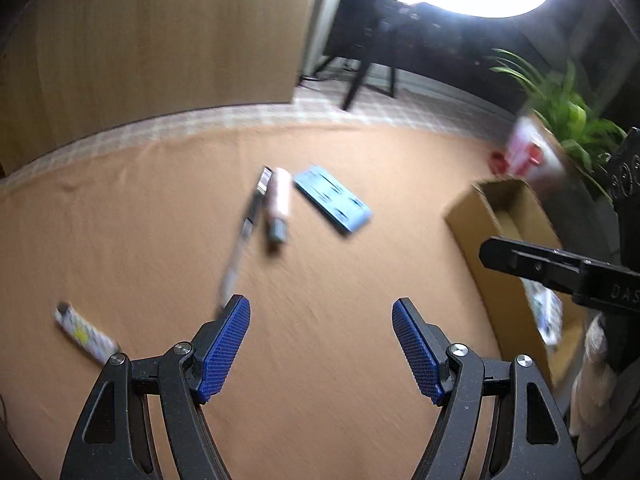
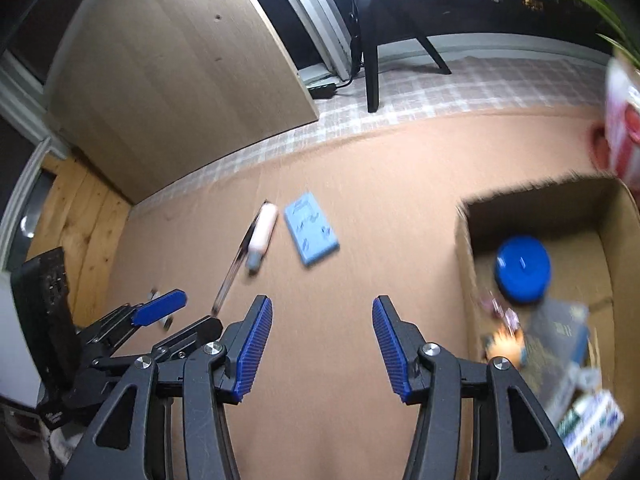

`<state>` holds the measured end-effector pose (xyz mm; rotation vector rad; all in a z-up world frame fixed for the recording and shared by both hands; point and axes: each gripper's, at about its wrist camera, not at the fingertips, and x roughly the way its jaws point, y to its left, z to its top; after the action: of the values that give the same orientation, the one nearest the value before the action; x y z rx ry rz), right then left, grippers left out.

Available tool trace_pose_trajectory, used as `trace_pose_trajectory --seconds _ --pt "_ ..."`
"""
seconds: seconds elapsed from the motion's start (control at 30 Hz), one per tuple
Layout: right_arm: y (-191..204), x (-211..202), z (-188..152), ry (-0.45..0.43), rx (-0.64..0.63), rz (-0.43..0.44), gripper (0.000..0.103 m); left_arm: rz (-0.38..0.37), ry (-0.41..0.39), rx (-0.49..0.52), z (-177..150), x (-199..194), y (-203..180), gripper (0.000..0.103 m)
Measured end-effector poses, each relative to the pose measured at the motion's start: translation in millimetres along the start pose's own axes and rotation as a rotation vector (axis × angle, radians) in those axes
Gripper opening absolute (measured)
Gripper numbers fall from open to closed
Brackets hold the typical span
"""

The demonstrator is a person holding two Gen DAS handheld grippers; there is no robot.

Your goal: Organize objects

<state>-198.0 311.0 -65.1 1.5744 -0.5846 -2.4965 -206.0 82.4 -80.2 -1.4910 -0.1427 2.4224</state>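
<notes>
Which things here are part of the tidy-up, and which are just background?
Job: pen, pink tube, blue card, small patterned tube, cardboard box with blue lid inside.

Background: plant, red-and-white carton, wooden board, tripod.

Left wrist view: raised letters "DAS" on the black body of the right gripper (image 1: pixel 592 276), cut off at the frame edge; the rest of the word is out of view. Print on the small tube (image 1: pixel 86 334) on the counter is too blurred to read.

Right wrist view: packets in the cardboard box (image 2: pixel 464 240) carry print, all smeared, nothing legible.
</notes>
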Motion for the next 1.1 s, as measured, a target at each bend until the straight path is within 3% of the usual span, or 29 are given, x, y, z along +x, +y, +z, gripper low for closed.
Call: trace_pose_trajectory --seconds 0.2,0.33,0.67,0.83,0.97,1.1 --pt "0 53 42 0.061 0.042 -0.011 0.051 0.057 0.027 -0.027 40 37 23 0.077" --pt "-1 86 59 0.115 0.056 -0.02 0.051 0.085 0.047 0.021 58 60 22 0.077" --pt "10 119 68 0.169 0.006 -0.033 0.051 0.121 0.076 0.051 66 98 19 0.076" --pt "15 121 69 0.175 -0.021 -0.041 0.056 0.134 0.085 0.069 60 102 23 0.056" --pt "23 122 65 0.178 -0.057 -0.065 0.056 0.151 0.078 0.052 59 100 32 0.032" --pt "40 125 55 0.168 -0.169 -0.147 0.056 0.128 0.074 0.034 52 93 40 0.031"
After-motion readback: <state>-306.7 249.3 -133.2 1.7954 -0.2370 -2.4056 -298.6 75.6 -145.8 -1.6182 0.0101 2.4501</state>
